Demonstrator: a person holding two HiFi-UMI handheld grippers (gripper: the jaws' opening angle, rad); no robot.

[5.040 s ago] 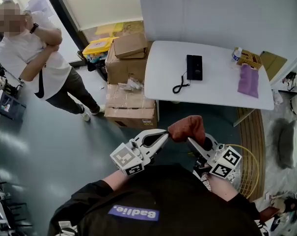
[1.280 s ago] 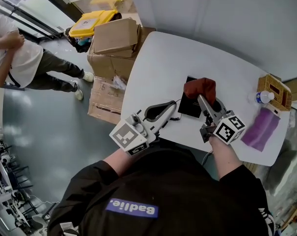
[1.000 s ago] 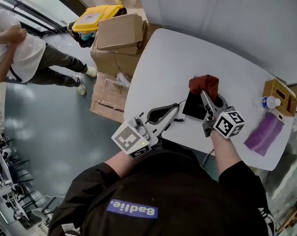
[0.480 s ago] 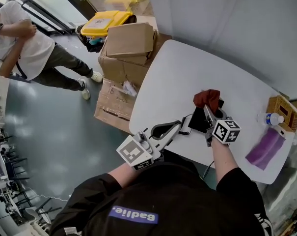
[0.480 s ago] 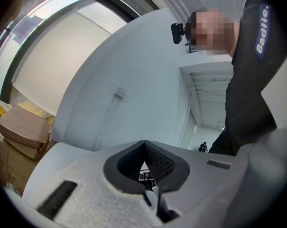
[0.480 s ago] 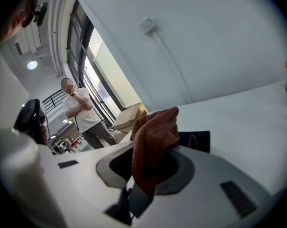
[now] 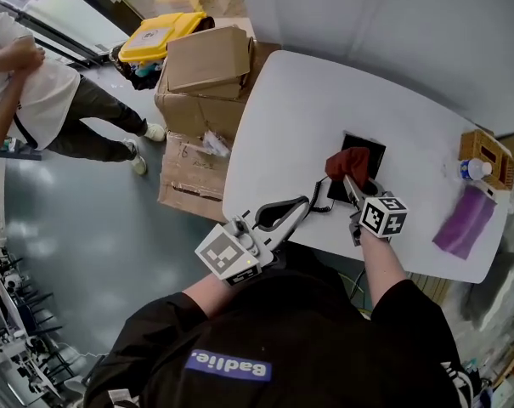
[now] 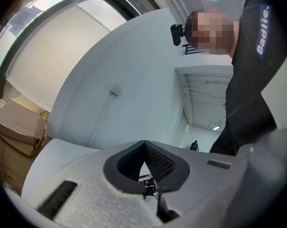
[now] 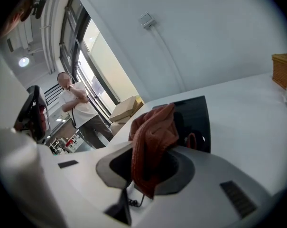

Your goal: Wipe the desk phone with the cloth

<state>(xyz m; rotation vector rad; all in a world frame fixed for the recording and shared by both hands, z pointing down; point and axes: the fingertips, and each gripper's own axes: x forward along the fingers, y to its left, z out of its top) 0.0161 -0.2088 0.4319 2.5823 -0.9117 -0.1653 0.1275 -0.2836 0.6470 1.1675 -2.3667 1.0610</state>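
The black desk phone [image 7: 365,153] lies flat on the white table [image 7: 299,100], its coiled cord [image 7: 321,204] trailing off the near edge. A red-brown cloth [image 7: 340,163] rests on the phone's near left part, with my right gripper [image 7: 348,180] shut on it. In the right gripper view the cloth [image 9: 152,132] hangs bunched between the jaws of the right gripper [image 9: 150,151], with the phone [image 9: 195,115] just beyond. My left gripper [image 7: 301,204] hovers at the table's near edge, left of the phone, shut with nothing in it. The left gripper view shows that left gripper [image 8: 144,148] with its jaws meeting.
Stacked cardboard boxes [image 7: 204,68] and a yellow bin [image 7: 159,34] stand on the floor left of the table. A person [image 7: 23,92] stands farther left. At the table's right end are a wicker basket [image 7: 482,147], a water bottle [image 7: 471,170] and a purple cloth [image 7: 465,219].
I have walked up to the table. The left gripper has let go of the cloth. Over the last second the right gripper has drawn the cloth toward the phone's near end.
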